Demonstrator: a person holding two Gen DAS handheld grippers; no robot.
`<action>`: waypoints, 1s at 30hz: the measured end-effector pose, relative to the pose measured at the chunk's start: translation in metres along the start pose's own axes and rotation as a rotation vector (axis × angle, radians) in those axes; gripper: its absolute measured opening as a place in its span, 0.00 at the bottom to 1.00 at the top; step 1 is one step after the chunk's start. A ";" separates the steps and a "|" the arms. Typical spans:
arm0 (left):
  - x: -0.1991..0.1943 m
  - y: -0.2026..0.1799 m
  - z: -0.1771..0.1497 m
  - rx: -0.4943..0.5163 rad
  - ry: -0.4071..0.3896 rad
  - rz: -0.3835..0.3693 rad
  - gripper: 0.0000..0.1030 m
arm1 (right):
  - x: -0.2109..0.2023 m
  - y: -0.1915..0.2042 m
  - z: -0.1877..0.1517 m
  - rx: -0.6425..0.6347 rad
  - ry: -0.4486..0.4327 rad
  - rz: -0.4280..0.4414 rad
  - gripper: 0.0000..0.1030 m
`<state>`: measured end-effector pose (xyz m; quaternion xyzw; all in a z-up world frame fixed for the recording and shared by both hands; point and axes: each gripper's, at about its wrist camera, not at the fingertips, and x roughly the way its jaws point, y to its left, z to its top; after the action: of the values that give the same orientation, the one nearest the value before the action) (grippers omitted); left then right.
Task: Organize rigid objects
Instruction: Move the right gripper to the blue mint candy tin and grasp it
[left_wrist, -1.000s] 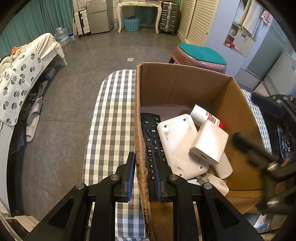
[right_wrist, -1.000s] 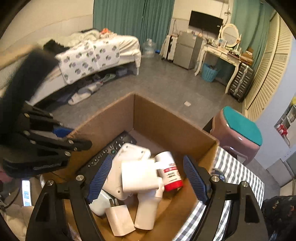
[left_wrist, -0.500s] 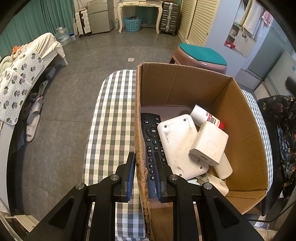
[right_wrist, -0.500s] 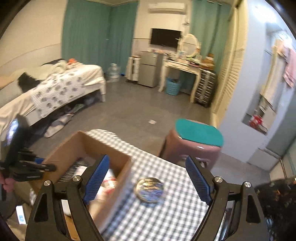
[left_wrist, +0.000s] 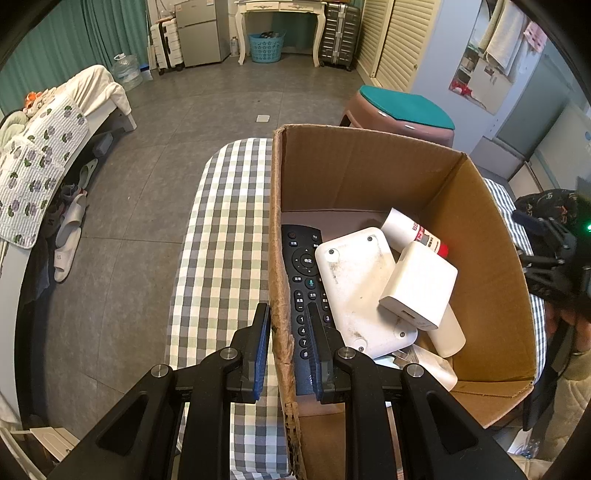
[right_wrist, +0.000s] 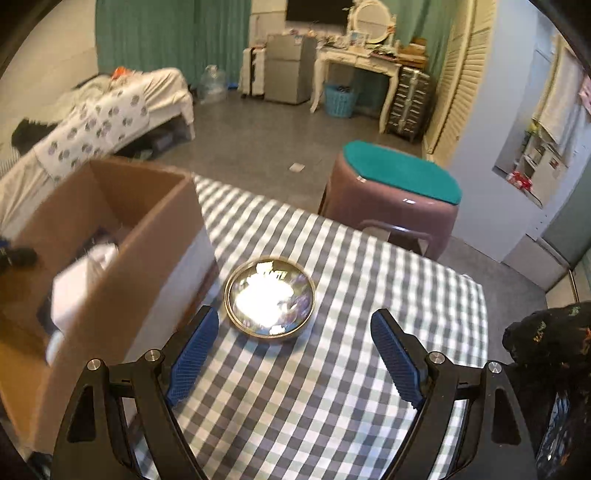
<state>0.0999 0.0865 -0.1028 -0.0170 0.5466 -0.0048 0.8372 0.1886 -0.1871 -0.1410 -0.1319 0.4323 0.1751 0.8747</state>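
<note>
Pinning the box (left_wrist: 369, 177) wall, our left gripper (left_wrist: 284, 328) had its fingers clamped on the cardboard. Our right gripper (right_wrist: 293, 354) hung with fingers wide apart over the round tin (right_wrist: 269, 297), which sat on the checked cloth (right_wrist: 369, 314) just beside the box. Next, we judged: straddle, pinch and load it.

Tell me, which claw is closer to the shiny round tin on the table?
The right claw. It hangs open just short of the shiny round tin. The left claw pinches the cardboard box wall on the far side.
</note>
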 end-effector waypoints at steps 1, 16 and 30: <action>0.000 0.000 0.000 -0.001 0.000 0.000 0.19 | 0.007 0.002 -0.001 -0.012 0.007 0.003 0.82; 0.001 0.000 -0.001 0.004 0.004 0.007 0.19 | 0.060 0.018 -0.006 -0.109 0.031 0.028 0.82; 0.003 0.000 -0.002 0.005 0.005 0.012 0.19 | 0.072 0.007 -0.005 -0.061 0.016 0.082 0.74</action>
<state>0.0990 0.0862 -0.1059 -0.0115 0.5489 -0.0013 0.8358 0.2226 -0.1691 -0.2027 -0.1423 0.4388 0.2227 0.8588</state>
